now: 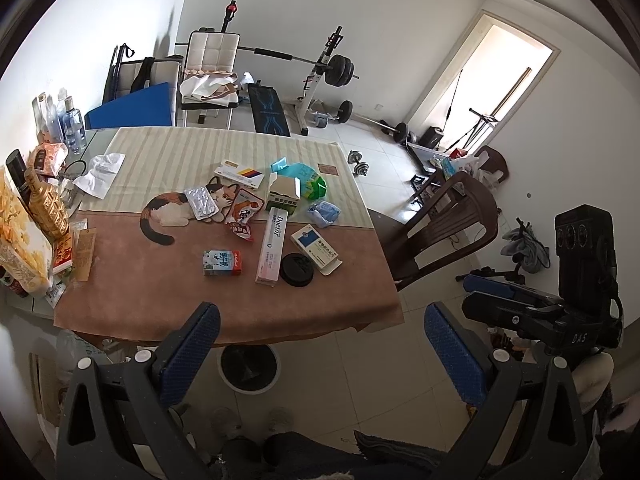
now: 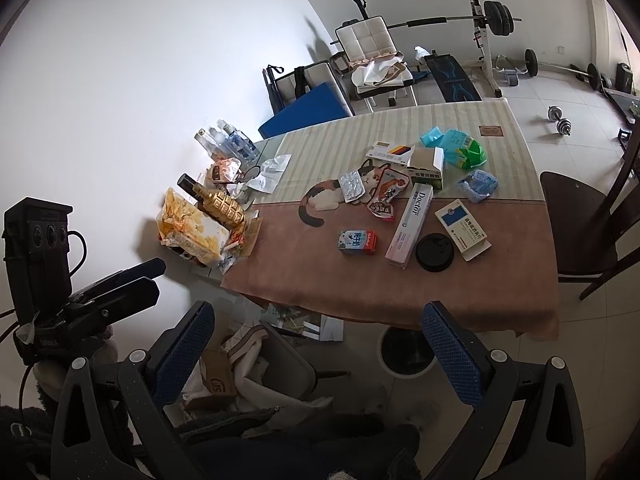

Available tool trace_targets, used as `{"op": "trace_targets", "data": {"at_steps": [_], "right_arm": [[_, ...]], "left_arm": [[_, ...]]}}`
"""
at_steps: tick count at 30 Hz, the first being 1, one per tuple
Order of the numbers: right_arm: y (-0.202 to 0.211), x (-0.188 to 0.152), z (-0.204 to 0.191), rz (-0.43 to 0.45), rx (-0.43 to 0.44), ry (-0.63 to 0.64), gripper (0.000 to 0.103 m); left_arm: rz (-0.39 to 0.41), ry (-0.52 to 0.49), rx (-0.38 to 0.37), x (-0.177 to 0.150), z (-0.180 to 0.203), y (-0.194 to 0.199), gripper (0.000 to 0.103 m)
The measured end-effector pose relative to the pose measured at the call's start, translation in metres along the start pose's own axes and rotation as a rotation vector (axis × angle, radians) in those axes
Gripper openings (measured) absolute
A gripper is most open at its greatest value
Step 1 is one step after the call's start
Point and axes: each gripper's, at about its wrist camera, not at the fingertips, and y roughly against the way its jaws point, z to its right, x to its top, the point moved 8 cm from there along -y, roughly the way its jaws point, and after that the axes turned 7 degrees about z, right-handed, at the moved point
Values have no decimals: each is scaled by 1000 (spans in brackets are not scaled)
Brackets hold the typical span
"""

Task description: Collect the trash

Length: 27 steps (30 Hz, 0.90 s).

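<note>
Both grippers hang back from the bench [image 1: 224, 304], above the floor, nothing grasped; left gripper [image 1: 320, 344] fingers spread wide and empty, right gripper [image 2: 316, 344] the same; trash sits mid-bench on the cat-print cloth: milk carton [image 1: 222, 263], long Doctor toothpaste box [image 1: 273, 242], black round lid [image 1: 297, 270], blue-and-white medicine box [image 1: 316, 249], foil blister pack [image 1: 202, 201], red snack wrapper [image 1: 243, 214], open green-and-white box [image 1: 284, 196], crumpled blue wrapper [image 1: 323, 213], teal bag [image 1: 298, 174]; white-rimmed bin [image 1: 249, 366] stands on the floor under the near bench edge; risks, as judgement: lid touches both the toothpaste box and the medicine box, so pinching one could drag or flip a neighbour off the edge; flat blister pack and wrapper lie flush on cloth, so fingers may bunch the cloth and shift everything; the bin is half tucked under the overhang, so a drop from bench height could miss it; gold bottle [image 1: 46, 204] and chips bag [image 1: 18, 236] at the bench's left edge are likely not trash and could be knocked over; left view shows the doorway [image 1: 492, 80], dark chair [image 1: 448, 224] and right gripper from the side; right view shows the second chair [image 2: 276, 364] with cardboard and cloth under the bench side, and the left gripper from the side.
</note>
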Motion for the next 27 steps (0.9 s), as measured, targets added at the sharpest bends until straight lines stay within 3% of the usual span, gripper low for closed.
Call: {"op": "trace_targets", "data": {"at_steps": [27], "right_arm": [[3, -4, -7, -14, 0, 5, 103]], "left_arm": [[17, 20, 16, -9, -2, 2, 103]]}}
